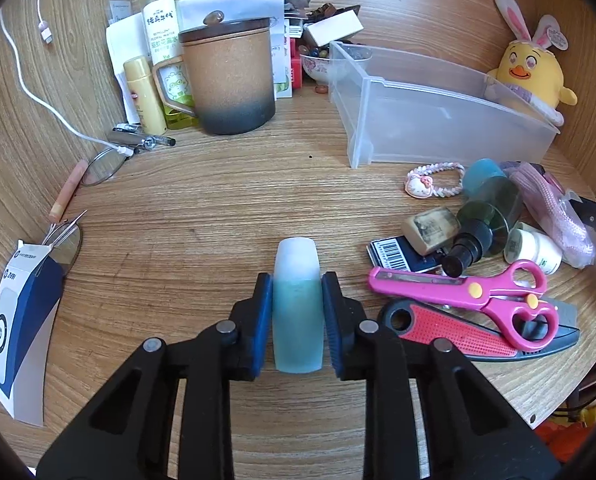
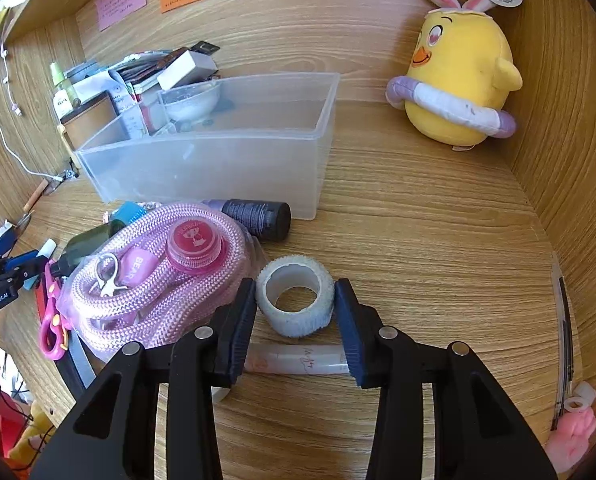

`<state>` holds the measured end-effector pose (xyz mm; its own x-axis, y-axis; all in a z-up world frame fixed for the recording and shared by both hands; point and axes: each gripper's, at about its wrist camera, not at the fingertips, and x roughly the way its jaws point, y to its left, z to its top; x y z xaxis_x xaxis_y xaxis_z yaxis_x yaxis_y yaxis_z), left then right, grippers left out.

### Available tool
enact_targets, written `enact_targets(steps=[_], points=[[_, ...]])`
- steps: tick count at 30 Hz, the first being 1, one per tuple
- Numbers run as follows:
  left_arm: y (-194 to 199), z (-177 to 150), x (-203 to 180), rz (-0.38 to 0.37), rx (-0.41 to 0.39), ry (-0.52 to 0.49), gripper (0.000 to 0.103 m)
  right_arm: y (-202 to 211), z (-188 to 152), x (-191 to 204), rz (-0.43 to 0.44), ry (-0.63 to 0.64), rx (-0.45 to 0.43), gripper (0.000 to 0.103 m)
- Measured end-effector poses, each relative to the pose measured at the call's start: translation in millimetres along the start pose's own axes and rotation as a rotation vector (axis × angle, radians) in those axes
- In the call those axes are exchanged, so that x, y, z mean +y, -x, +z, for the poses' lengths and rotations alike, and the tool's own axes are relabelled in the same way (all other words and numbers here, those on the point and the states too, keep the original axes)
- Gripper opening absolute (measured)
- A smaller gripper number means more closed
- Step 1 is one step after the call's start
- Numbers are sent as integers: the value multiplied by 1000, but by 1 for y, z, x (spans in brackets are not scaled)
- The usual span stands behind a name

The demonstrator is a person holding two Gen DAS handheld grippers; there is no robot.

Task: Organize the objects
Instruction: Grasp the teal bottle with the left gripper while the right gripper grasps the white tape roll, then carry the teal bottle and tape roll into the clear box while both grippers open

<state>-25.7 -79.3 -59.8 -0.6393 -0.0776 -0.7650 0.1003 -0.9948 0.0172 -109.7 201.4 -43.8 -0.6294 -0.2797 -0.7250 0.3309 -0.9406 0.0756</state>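
Note:
A small teal bottle (image 1: 297,312) with a frosted white cap lies on the wooden desk in the left wrist view. My left gripper (image 1: 297,300) is shut on it, blue pads pressing on both sides of its body. In the right wrist view a white fabric tape roll (image 2: 296,300) stands on the desk beside a bagged pink rope (image 2: 146,292). My right gripper (image 2: 295,292) is shut on the roll, one pad touching each side. A clear tube (image 2: 298,362) lies across the desk under the fingers. The clear plastic bin (image 1: 438,120) (image 2: 202,168) stands farther back.
Right of the left gripper lie pink scissors (image 1: 478,292), a red-handled cutter (image 1: 458,332), a dark green spray bottle (image 1: 486,216) and small jars. A brown lidded mug (image 1: 228,76), bottles and papers crowd the back left. A yellow plush chick (image 2: 458,76) sits in the back right corner.

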Motion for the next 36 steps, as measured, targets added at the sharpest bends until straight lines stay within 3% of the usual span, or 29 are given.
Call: enact_targets(steps=[10, 22, 29, 36], points=[[27, 33, 5, -19, -101, 24, 25, 17, 17, 4, 29, 12, -72, 36], [45, 98, -26, -119, -240, -14, 25, 47, 65, 24, 31, 86, -227, 36], [31, 130, -42, -170, -233, -20, 25, 38, 94, 38, 60, 126, -252, 36], [1, 153, -55, -214, -146, -30, 25, 4, 118, 43, 107, 128, -181, 36]])
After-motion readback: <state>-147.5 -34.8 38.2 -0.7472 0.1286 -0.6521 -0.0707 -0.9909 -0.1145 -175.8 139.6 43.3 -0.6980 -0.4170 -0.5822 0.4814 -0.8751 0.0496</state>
